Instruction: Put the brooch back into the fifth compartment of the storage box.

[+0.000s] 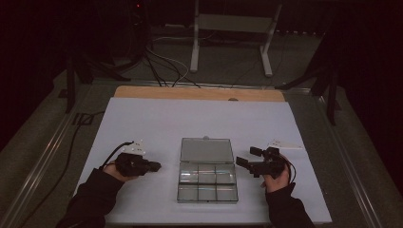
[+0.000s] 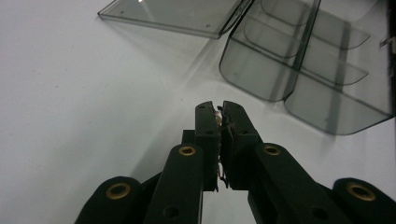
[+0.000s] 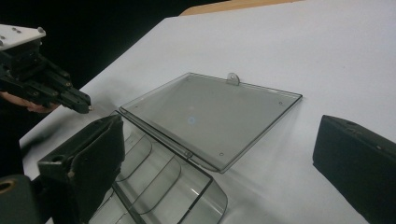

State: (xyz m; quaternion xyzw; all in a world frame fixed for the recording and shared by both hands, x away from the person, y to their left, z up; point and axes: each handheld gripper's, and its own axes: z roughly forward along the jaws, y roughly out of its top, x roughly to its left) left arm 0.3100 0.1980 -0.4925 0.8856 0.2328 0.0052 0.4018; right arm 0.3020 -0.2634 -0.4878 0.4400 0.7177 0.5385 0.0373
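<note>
Clear box lies open between two claws

Clear plastic makes up the box (image 1: 207, 183), which sits near the front middle of the white tabletop (image 1: 142, 118). Its lid (image 1: 206, 150) is swung fully back and lies flat on the far side, joined to the tray along the hinge. Dividers split the tray into six compartments, in two rows of three; nothing can be made out in them.

To the left of the box, well apart from it, the left claw (image 1: 156, 166) points toward the tray. In the left gripper view its jaws are clenched together, with a small pale scrap (image 2: 217, 113) pinched between the pads near the tips; what it is cannot be told.

On the other side, the right claw (image 1: 243, 161) is just beside the tray's right edge, near the hinge. Its jaws are spread wide with nothing between them. In the right gripper view one jaw overlaps the tray's near corner and the other is out over bare tabletop.
</note>
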